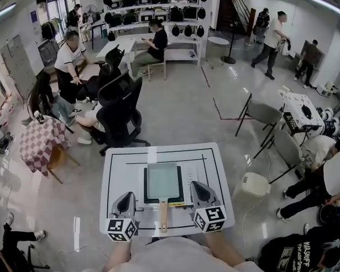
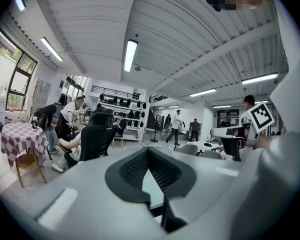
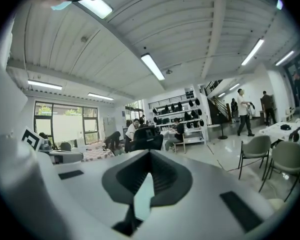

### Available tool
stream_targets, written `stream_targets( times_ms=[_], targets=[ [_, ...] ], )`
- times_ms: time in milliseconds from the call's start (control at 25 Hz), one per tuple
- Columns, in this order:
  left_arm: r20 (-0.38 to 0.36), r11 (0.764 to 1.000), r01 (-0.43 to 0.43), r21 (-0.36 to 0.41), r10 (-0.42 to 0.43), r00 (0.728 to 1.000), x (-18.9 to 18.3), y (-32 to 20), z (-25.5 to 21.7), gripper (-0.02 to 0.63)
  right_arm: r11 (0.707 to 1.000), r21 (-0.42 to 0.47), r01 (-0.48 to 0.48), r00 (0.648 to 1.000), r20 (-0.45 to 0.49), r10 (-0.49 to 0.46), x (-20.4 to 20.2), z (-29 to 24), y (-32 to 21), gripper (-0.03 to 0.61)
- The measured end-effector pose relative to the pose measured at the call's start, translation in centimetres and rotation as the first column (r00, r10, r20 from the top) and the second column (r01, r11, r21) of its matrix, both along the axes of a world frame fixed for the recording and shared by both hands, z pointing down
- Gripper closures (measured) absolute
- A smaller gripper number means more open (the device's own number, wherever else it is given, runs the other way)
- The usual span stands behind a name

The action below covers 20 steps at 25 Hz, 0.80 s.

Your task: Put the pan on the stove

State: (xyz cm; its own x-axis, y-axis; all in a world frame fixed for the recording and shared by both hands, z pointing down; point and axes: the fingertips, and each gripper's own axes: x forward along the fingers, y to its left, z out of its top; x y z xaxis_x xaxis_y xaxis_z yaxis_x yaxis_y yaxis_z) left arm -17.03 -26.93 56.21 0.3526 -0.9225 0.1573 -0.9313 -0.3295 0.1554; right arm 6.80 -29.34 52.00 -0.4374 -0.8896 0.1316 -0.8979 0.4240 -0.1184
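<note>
A rectangular grey-green pan (image 1: 162, 181) with a wooden handle (image 1: 164, 214) rests on a black stove (image 1: 147, 199) in the middle of a white table (image 1: 116, 169); the handle points toward me. My left gripper (image 1: 126, 196) hovers left of the handle, its jaws shut with nothing in them. My right gripper (image 1: 197, 185) sits at the pan's right edge, also shut and holding nothing. In the left gripper view the left gripper (image 2: 148, 151) has its tips together and looks out over the room. The right gripper (image 3: 150, 153) likewise shows its tips meeting.
A black office chair (image 1: 122, 120) stands just beyond the table's far edge. A white bin (image 1: 254, 184) and grey chairs (image 1: 263, 115) are to the right. A checked-cloth table (image 1: 39, 140) is at the left. Several people sit and walk around the room.
</note>
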Motion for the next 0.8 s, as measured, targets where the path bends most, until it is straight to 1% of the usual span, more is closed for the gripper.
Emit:
stream_targets(
  times_ms=[800],
  targets=[
    [0.006, 1.0, -0.006, -0.002, 0.006, 1.0, 0.54, 0.45, 0.38, 0.603, 1.0, -0.021, 0.003, 1.0, 0.014, -0.003, 0.55, 0.28, 0.37, 0.572]
  ],
)
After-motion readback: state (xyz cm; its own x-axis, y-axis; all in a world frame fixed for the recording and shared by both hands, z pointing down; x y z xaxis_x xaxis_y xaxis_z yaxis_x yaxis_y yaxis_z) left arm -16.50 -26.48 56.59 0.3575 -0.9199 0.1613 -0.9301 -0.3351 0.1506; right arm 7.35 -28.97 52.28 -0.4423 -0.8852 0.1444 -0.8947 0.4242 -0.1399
